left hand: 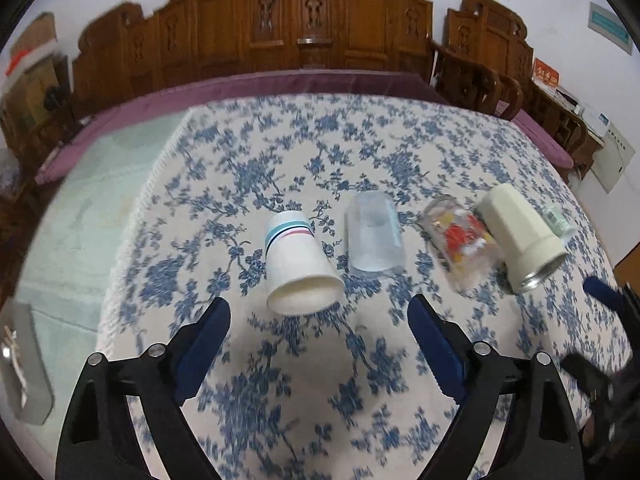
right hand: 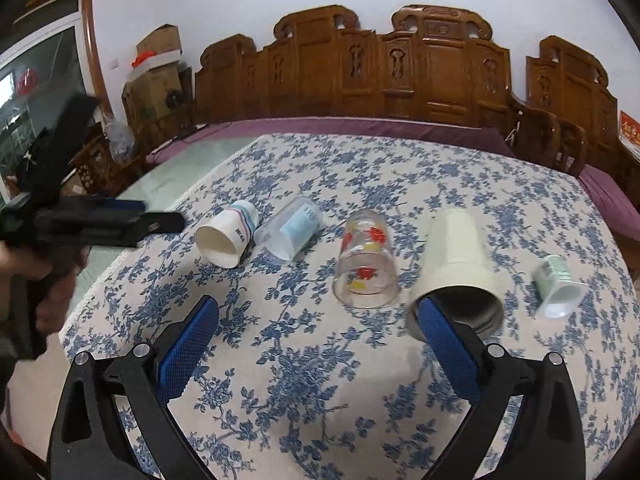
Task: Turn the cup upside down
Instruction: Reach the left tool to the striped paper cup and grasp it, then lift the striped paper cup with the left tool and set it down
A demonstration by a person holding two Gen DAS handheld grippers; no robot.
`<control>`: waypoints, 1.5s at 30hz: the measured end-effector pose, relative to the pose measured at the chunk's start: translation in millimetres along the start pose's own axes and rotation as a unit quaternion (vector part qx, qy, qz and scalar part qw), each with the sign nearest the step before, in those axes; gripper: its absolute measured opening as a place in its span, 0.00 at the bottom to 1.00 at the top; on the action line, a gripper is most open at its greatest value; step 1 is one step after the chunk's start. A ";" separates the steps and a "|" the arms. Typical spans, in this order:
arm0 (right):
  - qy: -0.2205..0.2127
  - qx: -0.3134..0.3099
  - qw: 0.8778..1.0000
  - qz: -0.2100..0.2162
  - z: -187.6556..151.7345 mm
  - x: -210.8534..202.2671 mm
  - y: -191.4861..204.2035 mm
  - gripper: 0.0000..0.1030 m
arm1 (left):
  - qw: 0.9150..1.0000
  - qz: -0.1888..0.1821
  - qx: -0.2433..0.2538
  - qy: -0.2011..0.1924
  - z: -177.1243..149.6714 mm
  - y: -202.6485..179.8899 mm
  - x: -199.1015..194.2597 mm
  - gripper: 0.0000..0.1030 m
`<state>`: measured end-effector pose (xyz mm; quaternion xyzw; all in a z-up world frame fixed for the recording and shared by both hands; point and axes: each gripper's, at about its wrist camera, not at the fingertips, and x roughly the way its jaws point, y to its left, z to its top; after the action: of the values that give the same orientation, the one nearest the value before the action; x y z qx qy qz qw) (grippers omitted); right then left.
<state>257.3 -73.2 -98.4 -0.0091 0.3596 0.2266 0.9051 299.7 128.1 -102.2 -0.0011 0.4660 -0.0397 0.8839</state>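
Five cups lie on their sides in a row across the blue-flowered tablecloth (right hand: pixel 320 380), mouths toward the cameras. Farthest left is the white paper cup (left hand: pixel 298 264) with teal and pink stripes, then a frosted plastic cup (left hand: pixel 374 234) just beside it, a clear glass (right hand: pixel 366 266) printed in red and yellow, a cream tumbler (right hand: pixel 456 272) and, at the far right, a small green-and-white pot (right hand: pixel 558 286). The left gripper (left hand: pixel 318 320) hangs just short of the paper cup's mouth, its fingers spread wide and holding nothing. The right gripper (right hand: pixel 316 320) faces the glass, fingers likewise spread and empty, its right pad overlapping the tumbler's rim in the right wrist view; whether they touch is unclear
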 end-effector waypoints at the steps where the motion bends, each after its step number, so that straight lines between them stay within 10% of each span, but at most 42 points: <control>1: 0.003 -0.001 1.000 0.001 -0.2 3.6 3.1 0.98 | 1.000 -0.002 -0.002 0.008 4.0 3.3 8.4 0.82; 16: 0.032 -0.011 0.999 0.021 -26.6 8.4 23.3 0.98 | 0.990 -0.038 -0.078 0.114 38.9 35.5 102.9 0.81; 21: 0.036 -0.001 0.999 0.015 -37.9 2.3 8.1 0.98 | 0.982 -0.018 -0.105 0.158 37.7 41.4 126.0 0.55; 45: 0.005 0.067 0.996 -0.051 -92.1 -78.2 -73.8 0.98 | 0.994 -0.077 -0.011 0.078 -74.6 -114.2 -9.9 0.54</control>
<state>178.6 -187.4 -126.3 0.0325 0.3779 0.1556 0.9121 224.8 17.6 -131.7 -0.0435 0.5327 -0.1030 0.8389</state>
